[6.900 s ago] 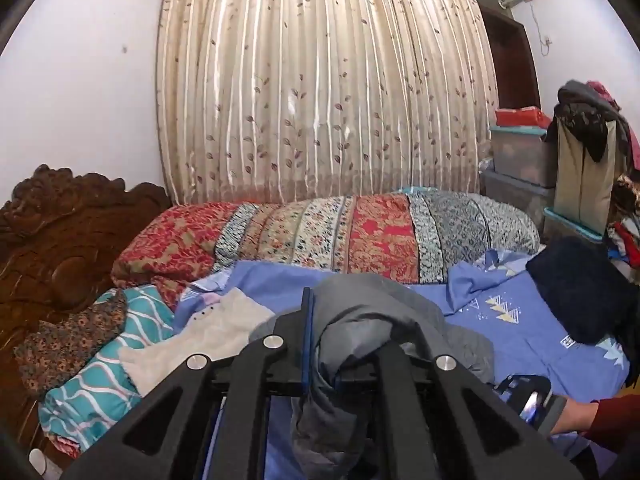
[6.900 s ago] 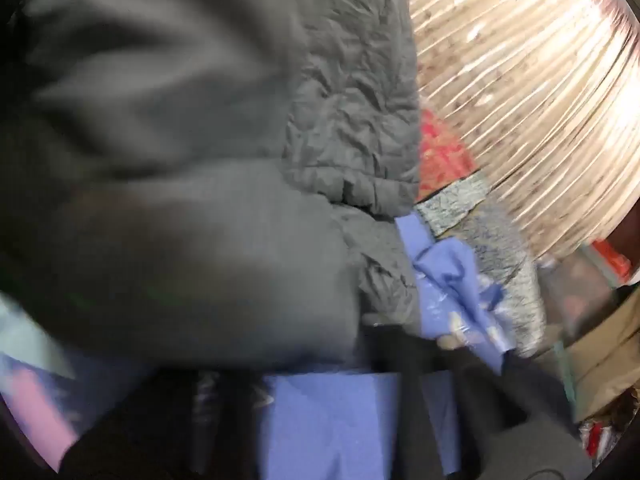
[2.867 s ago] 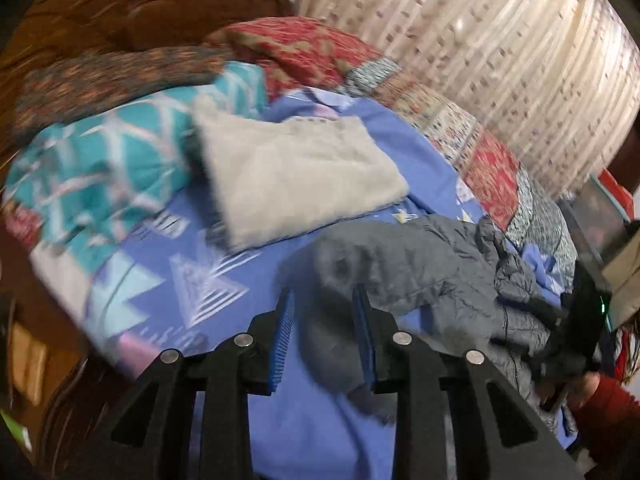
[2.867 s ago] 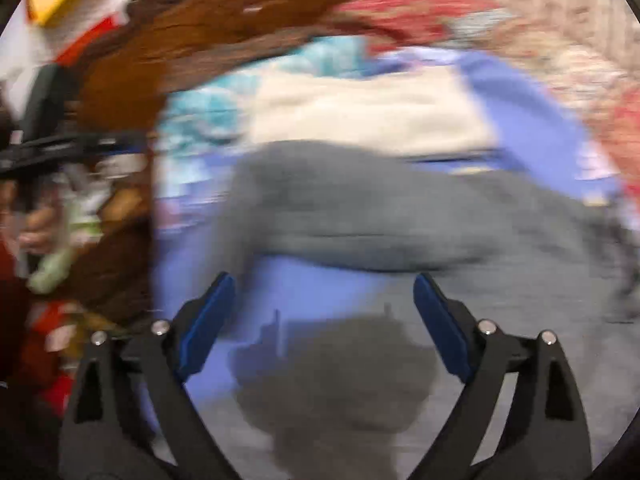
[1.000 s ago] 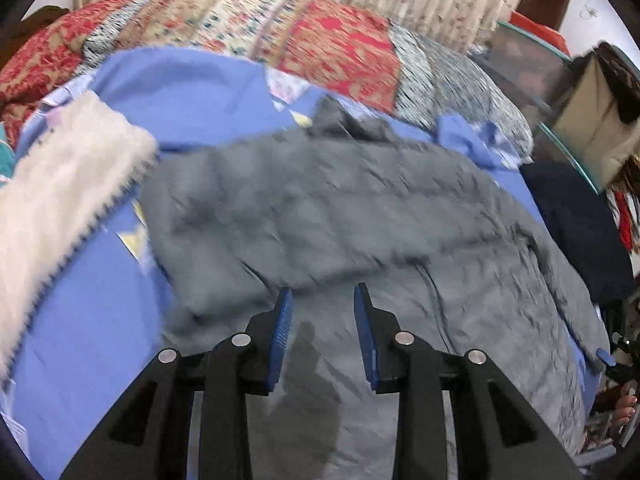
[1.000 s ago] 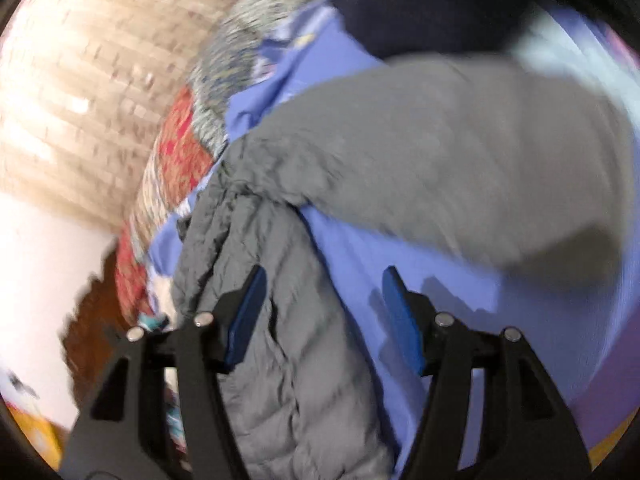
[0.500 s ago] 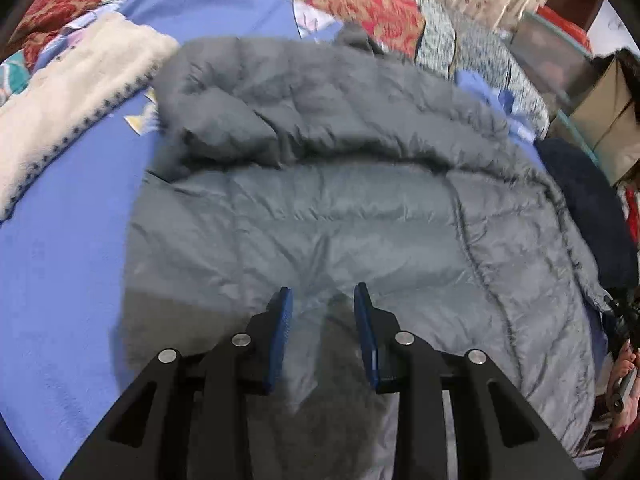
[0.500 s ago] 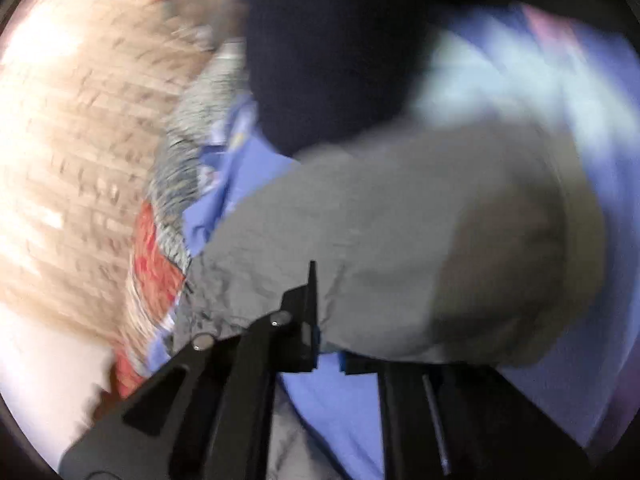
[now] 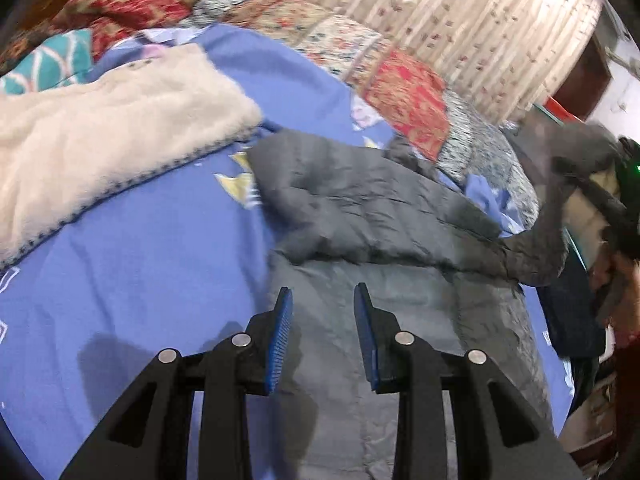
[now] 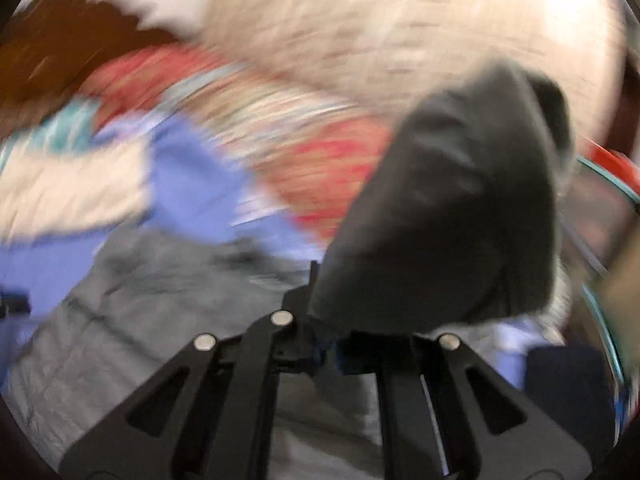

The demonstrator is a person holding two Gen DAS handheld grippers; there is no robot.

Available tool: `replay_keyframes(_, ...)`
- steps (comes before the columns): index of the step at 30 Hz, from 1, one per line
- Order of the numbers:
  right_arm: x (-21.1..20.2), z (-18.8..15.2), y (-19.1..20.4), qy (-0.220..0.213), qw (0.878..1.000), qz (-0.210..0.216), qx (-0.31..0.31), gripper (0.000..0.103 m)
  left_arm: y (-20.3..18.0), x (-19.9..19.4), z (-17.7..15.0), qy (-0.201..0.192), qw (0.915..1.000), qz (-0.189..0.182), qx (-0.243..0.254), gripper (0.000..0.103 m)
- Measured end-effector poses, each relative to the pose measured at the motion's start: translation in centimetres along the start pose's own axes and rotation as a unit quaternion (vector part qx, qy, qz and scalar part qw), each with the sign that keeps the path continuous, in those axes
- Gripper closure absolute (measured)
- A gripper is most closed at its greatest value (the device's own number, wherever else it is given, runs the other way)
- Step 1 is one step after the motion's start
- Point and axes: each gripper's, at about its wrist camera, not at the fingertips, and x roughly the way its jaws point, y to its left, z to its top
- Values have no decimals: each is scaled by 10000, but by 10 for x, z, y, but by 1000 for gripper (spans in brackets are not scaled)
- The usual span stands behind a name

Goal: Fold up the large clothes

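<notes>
A grey puffer jacket [image 9: 384, 248] lies spread on the blue bedsheet [image 9: 140, 248], one sleeve folded across its upper part. My left gripper [image 9: 323, 328] is open and empty, hovering just above the jacket's body. My right gripper [image 10: 328, 344] is shut on the jacket's other sleeve [image 10: 452, 216] and holds it lifted off the bed. In the left wrist view that sleeve [image 9: 560, 200] rises at the far right. The right wrist view is blurred by motion.
A cream fleece blanket [image 9: 100, 128] lies on the sheet at the left. A patterned bolster [image 9: 360, 52] runs along the far side before the curtain [image 9: 460, 20]. A dark navy garment [image 9: 572, 320] lies at the bed's right edge.
My right gripper has closed on the jacket's right sleeve and lifted it, swinging fast. My left gripper stays open and has shifted left over the jacket's body.
</notes>
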Motion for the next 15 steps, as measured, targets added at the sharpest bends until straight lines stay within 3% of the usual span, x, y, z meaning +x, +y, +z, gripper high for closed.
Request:
replay_keyframes(3,68,-11,115,598,9898,649,-1120,97,17,3,4,48,9998,89,-195,49)
replay_keyframes(5,94,-38,160,1091,9770,871,-1609,97,22,4,7,58,9996,138,-219,49)
replay_keyframes(6,108,-55,181,1318,9693,912,-1865,87,21,4,9,60,9997,159,-188,49)
replay_keyframes(7,110,-65,191,1235,9672,733,-2095,82,21,4,9,48,9997,159,-157,49)
replay_keyframes(8,106,-74,197,988,9657,536,-2341,82,17,4,14,22,9999,130,-102,49)
replay_keyframes(9,100,-81,197,786,9646,448,-2475,74,15,5,17,-1,9999,98,-65,49)
replay_keyframes(10,93,-86,193,656,9644,448,-2523,58,10,6,22,-33,10000,50,-10,49)
replay_keyframes(13,57,-88,152,517,9717,1067,-2044,35,-14,17,40,-134,9996,-70,242,49)
replay_keyframes(15,31,-93,113,416,9770,1294,-1645,33,-34,26,52,-212,9987,-216,398,49)
